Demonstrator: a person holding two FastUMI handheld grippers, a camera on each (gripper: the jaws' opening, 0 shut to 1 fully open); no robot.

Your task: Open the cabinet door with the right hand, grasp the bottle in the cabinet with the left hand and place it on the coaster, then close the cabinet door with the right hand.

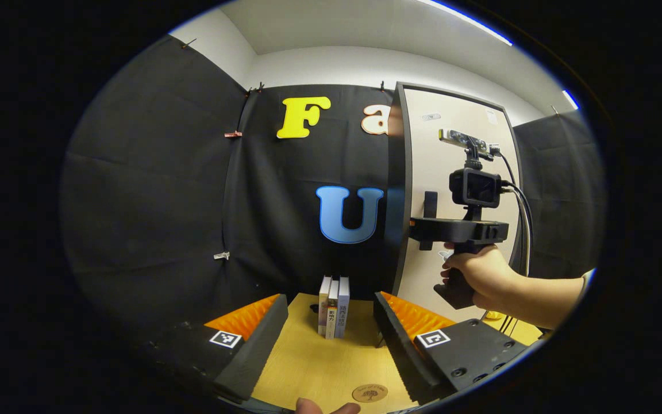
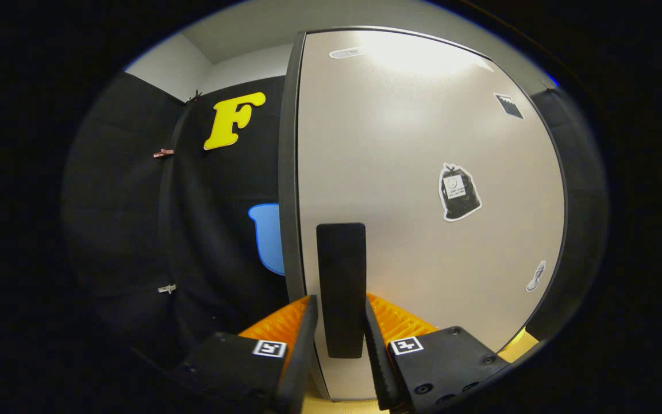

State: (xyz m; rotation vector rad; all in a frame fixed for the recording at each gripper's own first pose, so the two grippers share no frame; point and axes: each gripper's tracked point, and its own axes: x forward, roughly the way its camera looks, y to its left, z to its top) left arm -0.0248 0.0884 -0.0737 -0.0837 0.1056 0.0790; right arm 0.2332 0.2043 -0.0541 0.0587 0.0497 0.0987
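A tall white cabinet door [image 2: 423, 144] with a dark vertical handle [image 2: 341, 270] fills the right gripper view. My right gripper [image 2: 339, 300] is shut on that handle, one finger pressed to each side. The left gripper view has the same door [image 1: 428, 155] at the right, where a hand holds the right gripper [image 1: 423, 227] against the handle [image 1: 430, 201]. My left gripper [image 1: 328, 299] is open over the wooden table [image 1: 319, 356], with nothing between its fingers. A round brown coaster [image 1: 369, 393] lies on the table near the front edge. The bottle is hidden behind the door.
Three upright books [image 1: 334, 307] stand at the back of the table, left of the cabinet. A fingertip [image 1: 308, 407] of the hand holding my left gripper shows at the bottom edge. Black cloth walls close off the back and left.
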